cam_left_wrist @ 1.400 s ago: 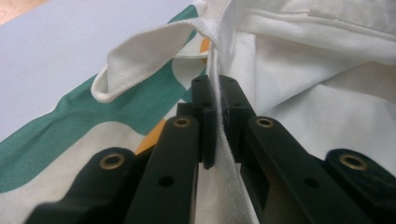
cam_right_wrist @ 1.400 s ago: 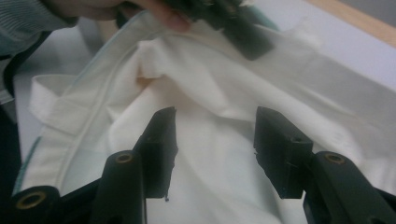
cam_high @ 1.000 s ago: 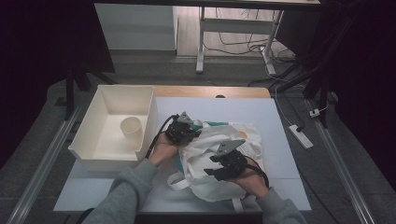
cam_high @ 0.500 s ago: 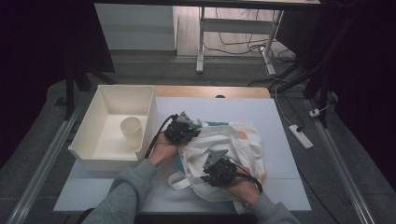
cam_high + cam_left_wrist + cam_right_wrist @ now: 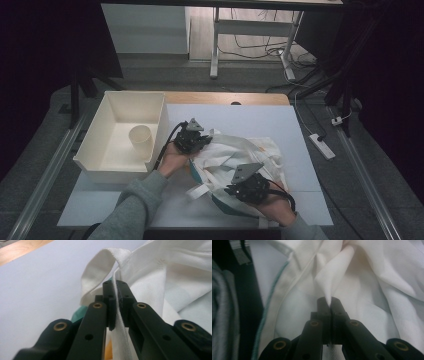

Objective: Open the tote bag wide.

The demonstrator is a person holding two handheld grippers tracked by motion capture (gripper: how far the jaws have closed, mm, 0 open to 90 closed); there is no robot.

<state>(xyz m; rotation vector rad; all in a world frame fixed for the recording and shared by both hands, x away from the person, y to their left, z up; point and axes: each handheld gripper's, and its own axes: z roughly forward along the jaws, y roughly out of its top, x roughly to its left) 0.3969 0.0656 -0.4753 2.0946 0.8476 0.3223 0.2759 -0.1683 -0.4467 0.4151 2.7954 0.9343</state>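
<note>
You are working a white cloth bag (image 5: 235, 160) that is lying crumpled on the pale surface (image 5: 250, 120), just right of the white bin (image 5: 120, 135) holding a cup (image 5: 140, 141). Your left gripper (image 5: 115, 293) is clamping the bag's edge beside its strap. Your right gripper (image 5: 329, 303), jaws just closing, is pinching a raised fold of the fabric.

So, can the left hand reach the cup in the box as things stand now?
Probably not yet: the left gripper is shut on the bag. The cup stands close by, beyond the box wall.
</note>
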